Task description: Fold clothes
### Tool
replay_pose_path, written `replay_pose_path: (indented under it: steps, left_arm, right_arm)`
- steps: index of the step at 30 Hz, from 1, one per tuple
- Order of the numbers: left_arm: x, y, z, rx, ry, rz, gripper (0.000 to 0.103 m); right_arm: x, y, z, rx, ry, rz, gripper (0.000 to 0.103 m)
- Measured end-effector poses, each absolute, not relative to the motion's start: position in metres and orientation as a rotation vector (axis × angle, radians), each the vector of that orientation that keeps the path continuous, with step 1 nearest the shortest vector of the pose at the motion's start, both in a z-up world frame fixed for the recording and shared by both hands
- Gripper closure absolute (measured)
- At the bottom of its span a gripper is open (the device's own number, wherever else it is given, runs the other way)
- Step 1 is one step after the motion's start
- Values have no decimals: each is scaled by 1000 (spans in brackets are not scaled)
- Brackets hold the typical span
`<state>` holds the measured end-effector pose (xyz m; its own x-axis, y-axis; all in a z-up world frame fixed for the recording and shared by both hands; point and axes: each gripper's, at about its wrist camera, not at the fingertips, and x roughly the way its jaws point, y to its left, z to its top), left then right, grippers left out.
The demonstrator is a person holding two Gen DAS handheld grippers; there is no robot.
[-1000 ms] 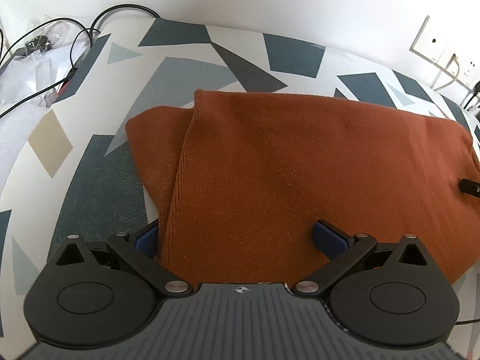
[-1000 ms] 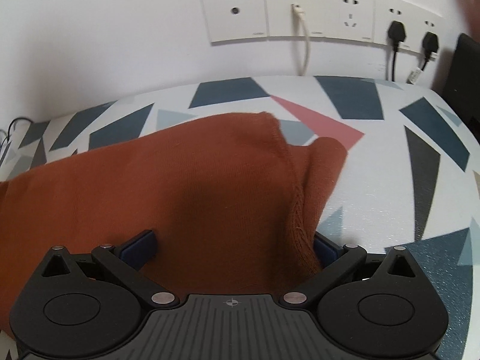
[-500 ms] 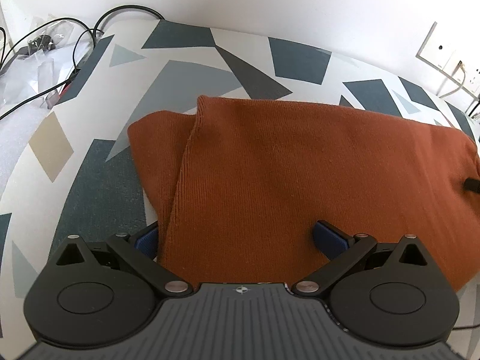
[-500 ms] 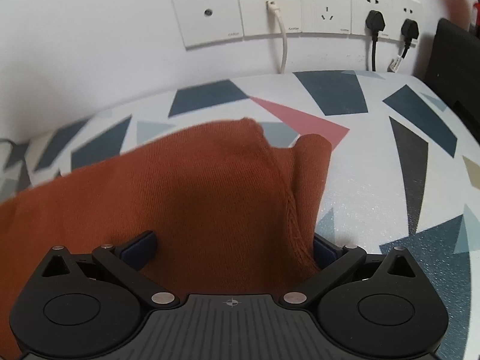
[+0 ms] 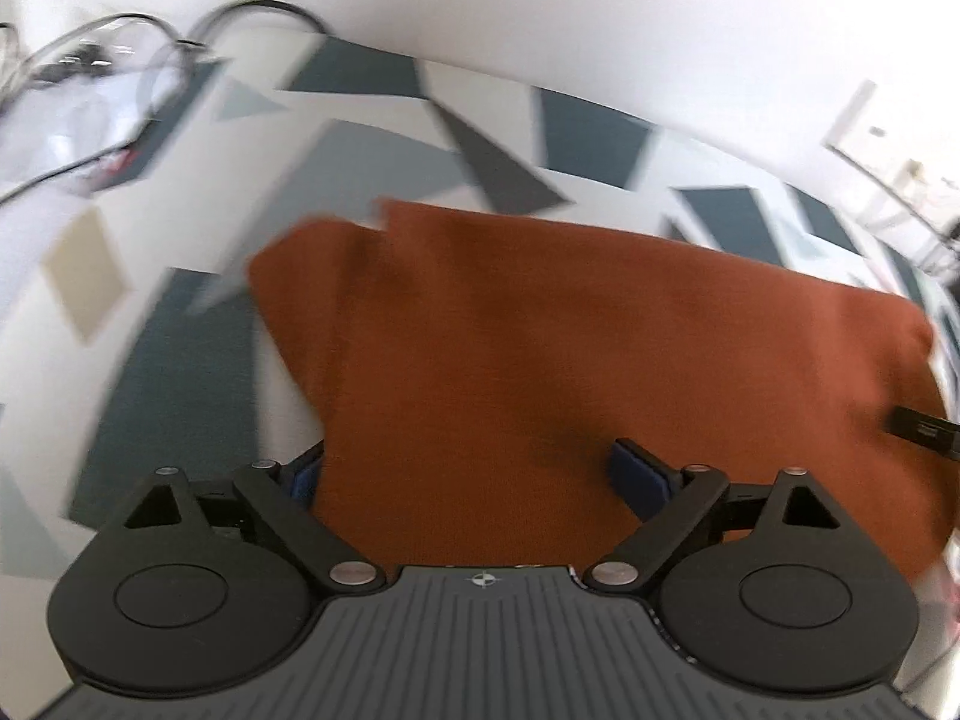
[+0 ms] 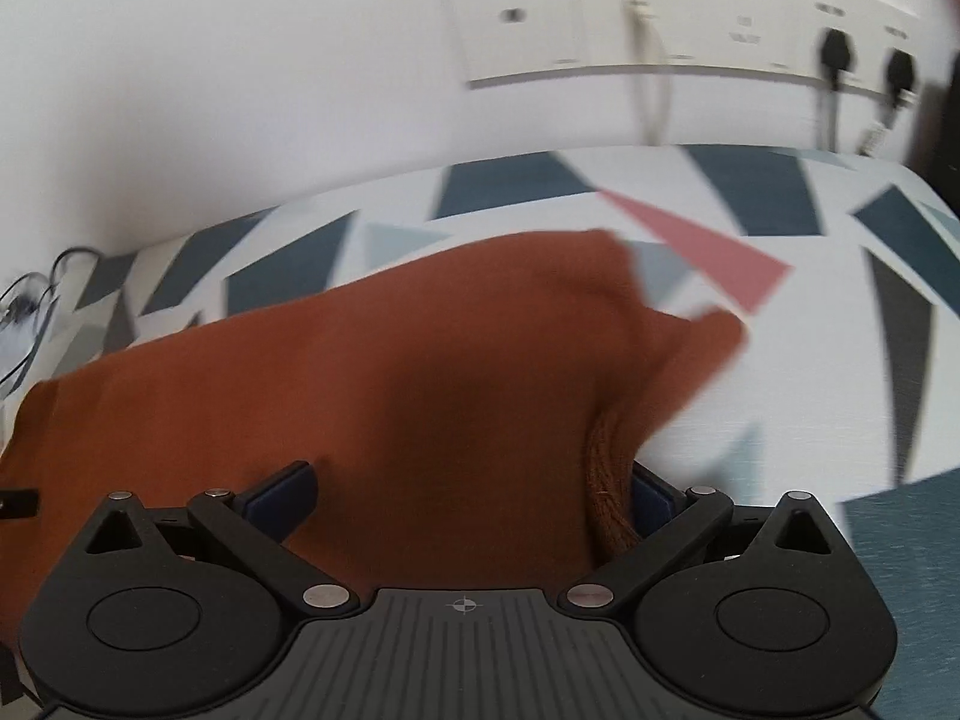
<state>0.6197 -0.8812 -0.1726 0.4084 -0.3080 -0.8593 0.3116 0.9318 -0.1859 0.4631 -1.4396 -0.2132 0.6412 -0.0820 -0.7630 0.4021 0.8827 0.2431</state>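
Observation:
A rust-orange knitted sweater (image 5: 570,330) lies folded flat on the table's geometric-patterned cloth (image 5: 168,372). My left gripper (image 5: 468,471) stands at its left end. Its jaws are wide and closing, with the near hem between them; the left pad is half hidden behind the folded edge. My right gripper (image 6: 471,486) stands at the sweater's (image 6: 390,372) right end, jaws wide. Fabric lies between its pads, and a thick knitted seam (image 6: 609,498) rests against the right pad. No pad visibly pinches the cloth.
Black cables and clear plastic (image 5: 78,90) lie at the table's far left corner. Wall sockets (image 6: 660,30) with plugged-in leads (image 6: 834,54) sit behind the table (image 6: 810,360). A dark object (image 6: 942,120) stands at the far right edge.
Both views have blurred. The left jaws have drawn slightly closer together. In the right wrist view the sockets and sweater have slid to the right over the last half second.

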Motion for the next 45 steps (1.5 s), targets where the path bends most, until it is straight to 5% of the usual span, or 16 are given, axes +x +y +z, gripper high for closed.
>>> replay_pose_path:
  steps: [6,11,13,15,18,23,26,28,36,40,41,42,43,44,45]
  left_arm:
    - [618,-886,-176,59,1072,-431,0]
    - [614,-897,-178,81,1047,-380,1]
    - [611,-899,-173,76,1038,-387,23]
    - [605,-901,-166,75,1031,-407,50]
    - [601,-899,-162,39,1050,-398,54]
    - [586,-881,-153,27,1128,-392,56]
    - [576,-863,-156,-3,1175,-404,52]
    - [571,-854,-159,-29,1203,-392,38]
    - [565,-861,-167,58,1179,-373,4]
    - [560,-872,-171,83,1120,-330,5]
    - [558,-875,-169,78,1104,-328,10]
    - [556,-878,-165,69,1092,-336,34]
    - [554,-880,-160,54,1088,-358,57]
    - [552,-884,-156,54,1088,-361,57]
    - [550,-887,-153,77,1079,-344,58]
  right_arm:
    - [464,-1443,-211,364,867,-334,1]
    - [461,-1447,-214,332,876,-375,1]
    - [463,-1437,-213,313,866,-365,12]
    - [463,-1429,-208,325,854,-349,46]
    - [462,-1424,-202,383,847,-328,65]
    - [448,-1414,-194,425,873,-202,66]
    - [434,-1411,-193,422,938,-130,64]
    - [427,-1413,-194,421,954,-127,58]
    - [433,-1403,-199,333,964,-113,2]
    - [439,-1381,-203,192,965,-138,1]
    - [440,-1379,-202,203,954,-144,2]
    - [441,-1376,-200,214,942,-150,8]
    - [442,-1374,-198,225,931,-156,32]
    - [443,-1373,-195,252,919,-143,65]
    - [444,-1372,-192,272,914,-129,66]
